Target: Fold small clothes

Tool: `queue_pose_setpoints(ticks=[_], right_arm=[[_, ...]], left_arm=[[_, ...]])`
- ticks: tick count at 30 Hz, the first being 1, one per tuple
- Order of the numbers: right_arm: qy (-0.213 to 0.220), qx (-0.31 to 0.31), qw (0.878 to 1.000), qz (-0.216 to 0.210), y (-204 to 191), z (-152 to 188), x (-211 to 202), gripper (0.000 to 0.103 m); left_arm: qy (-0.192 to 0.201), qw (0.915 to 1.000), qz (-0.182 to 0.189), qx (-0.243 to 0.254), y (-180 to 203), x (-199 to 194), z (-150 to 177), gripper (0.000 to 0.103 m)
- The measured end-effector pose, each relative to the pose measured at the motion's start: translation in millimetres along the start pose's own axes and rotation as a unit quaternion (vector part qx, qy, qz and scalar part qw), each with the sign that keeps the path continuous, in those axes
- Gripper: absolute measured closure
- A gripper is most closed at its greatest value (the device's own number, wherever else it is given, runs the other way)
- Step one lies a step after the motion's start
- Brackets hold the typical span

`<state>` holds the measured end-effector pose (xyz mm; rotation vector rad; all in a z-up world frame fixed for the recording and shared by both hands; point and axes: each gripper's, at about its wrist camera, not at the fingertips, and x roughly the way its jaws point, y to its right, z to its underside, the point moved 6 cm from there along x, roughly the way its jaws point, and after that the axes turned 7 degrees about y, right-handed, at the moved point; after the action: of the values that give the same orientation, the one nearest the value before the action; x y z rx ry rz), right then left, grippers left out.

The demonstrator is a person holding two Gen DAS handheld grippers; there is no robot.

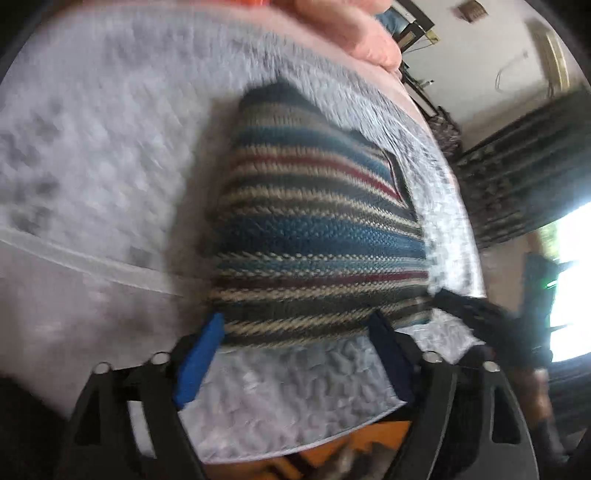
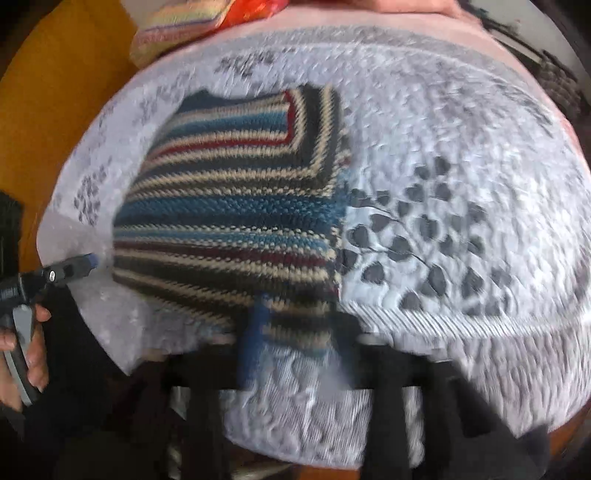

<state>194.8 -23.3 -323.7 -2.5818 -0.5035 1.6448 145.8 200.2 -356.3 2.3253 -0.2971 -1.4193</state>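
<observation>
1. Left gripper [image 1: 295, 347] has its fingers spread wide at the near edge of the striped knit [image 1: 314, 229]; right gripper [image 2: 295, 350] is too blurred to tell whether it is spread or pinching.
2. Quilt [image 2: 461, 166], grey-white with a leaf print, lies under the folded knit.
3. Folded striped cloth [image 2: 177, 26] sits at the quilt's far edge.
4. A hand [image 2: 26, 343] holds the left gripper's handle.
5. No writing is legible.

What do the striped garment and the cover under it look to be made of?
Striped garment: chunky knit yarn, probably wool or acrylic; the looped stitches show plainly, matte.
Cover: pale quilted fabric, likely cotton or a blend; puckered stitching and a printed grey leaf motif, matte.
</observation>
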Motion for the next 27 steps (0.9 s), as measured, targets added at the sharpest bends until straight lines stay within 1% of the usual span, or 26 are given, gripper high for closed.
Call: queue_pose_setpoints(ticks=[1,2,3,4,5,6,7,8,9,10,11,12,13,14,16,18,20,22,24,25,27], right_arm=[[0.008,0.006,1.0,0.002,-1,2,-10,0.026],[0.017,0.006,1.0,0.009,-4,4,-18,0.021],[0.029,0.0,0.999,0.025,-9,7,-30,0.012],[0.04,-0.008,0.998,0.042,-15,10,-41,0.01],[0.047,-0.015,0.997,0.063,-21,13,-51,0.01],[0.055,-0.019,0.995,0.082,-25,17,-61,0.008],[0.068,-0.022,0.992,0.107,-29,18,-72,0.005],[0.088,-0.025,0.987,0.134,-34,17,-85,0.004],[0.098,-0.028,0.983,0.15,-37,19,-95,0.003],[0.099,-0.04,0.98,0.17,-43,20,-107,0.003],[0.097,-0.048,0.978,0.179,-47,23,-116,0.003],[0.106,-0.054,0.977,0.176,-54,24,-131,0.003],[0.118,-0.054,0.977,0.169,-60,26,-145,0.003],[0.125,-0.056,0.977,0.164,-65,27,-157,0.003],[0.133,-0.065,0.975,0.165,-73,28,-179,0.003],[0.149,-0.068,0.972,0.166,-81,30,-202,0.003],[0.165,-0.062,0.97,0.165,-85,31,-223,0.003],[0.173,-0.058,0.97,0.163,-90,32,-237,0.003],[0.174,-0.054,0.97,0.162,-93,34,-248,0.003],[0.172,-0.051,0.97,0.161,-95,36,-251,0.003],[0.169,-0.05,0.971,0.159,-98,37,-256,0.003]], left_arm=[[0.01,0.9996,-0.021,0.012,3,-12,3,0.015],[0.024,0.9983,-0.045,0.027,8,-28,7,0.014],[0.038,0.9962,-0.068,0.04,13,-41,9,0.014],[0.056,0.9924,-0.092,0.06,22,-58,15,0.013],[0.066,0.9897,-0.103,0.074,26,-72,18,0.012],[0.079,0.9853,-0.12,0.093,36,-85,22,0.012],[0.085,0.9823,-0.132,0.102,42,-91,22,0.012],[0.094,0.9771,-0.152,0.115,50,-102,25,0.012],[0.103,0.9754,-0.151,0.123,59,-114,28,0.012],[0.115,0.9739,-0.148,0.129,67,-127,29,0.012],[0.123,0.9724,-0.149,0.13,76,-134,28,0.012],[0.138,0.9712,-0.145,0.13,83,-148,29,0.012],[0.144,0.9712,-0.139,0.13,88,-158,31,0.012],[0.148,0.9726,-0.128,0.126,93,-174,32,0.012],[0.136,0.9758,-0.122,0.12,100,-183,30,0.012],[0.141,0.9761,-0.116,0.118,106,-201,32,0.012],[0.139,0.974,-0.126,0.127,114,-211,34,0.012],[0.149,0.9671,-0.146,0.146,125,-219,36,0.012],[0.154,0.9624,-0.156,0.161,134,-225,37,0.012],[0.153,0.9621,-0.154,0.164,137,-227,37,0.012],[0.153,0.9659,-0.14,0.156,142,-231,37,0.012]])
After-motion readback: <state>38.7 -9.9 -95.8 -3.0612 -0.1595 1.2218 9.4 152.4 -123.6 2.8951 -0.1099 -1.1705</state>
